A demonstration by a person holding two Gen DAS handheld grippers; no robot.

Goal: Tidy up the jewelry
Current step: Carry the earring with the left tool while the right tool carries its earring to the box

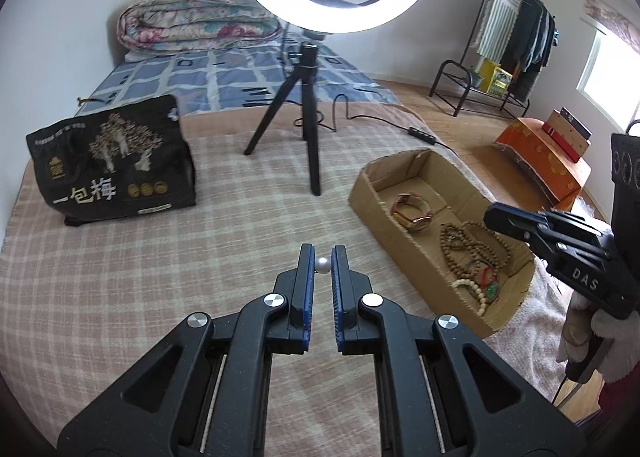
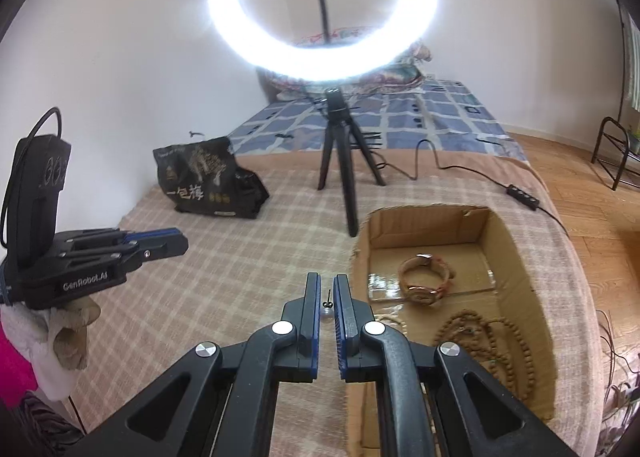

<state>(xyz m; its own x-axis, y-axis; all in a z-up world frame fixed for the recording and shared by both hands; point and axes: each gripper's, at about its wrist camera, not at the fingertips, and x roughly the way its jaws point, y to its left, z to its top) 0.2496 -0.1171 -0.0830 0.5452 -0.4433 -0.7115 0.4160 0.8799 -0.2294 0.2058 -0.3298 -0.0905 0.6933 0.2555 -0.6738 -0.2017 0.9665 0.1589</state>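
A cardboard box (image 1: 362,193) on the checked blanket holds a watch (image 1: 412,211) and bead necklaces (image 1: 476,253). My left gripper (image 1: 323,257) is shut on a white pearl earring (image 1: 323,265), held above the blanket left of the box. My right gripper (image 2: 327,285) is shut on another pearl earring (image 2: 326,312) with its pin up, close to the box's (image 2: 360,257) left wall. The watch (image 2: 426,277) and beads (image 2: 492,341) show in the right wrist view. Each gripper shows in the other's view: the right one (image 1: 492,215) over the box, the left one (image 2: 182,245) at the left.
A ring light on a black tripod (image 1: 308,129) stands on the blanket behind the box, its cable (image 1: 400,125) trailing right. A black snack bag (image 1: 112,165) stands at the left. A folded quilt (image 1: 196,17) lies on the bed behind.
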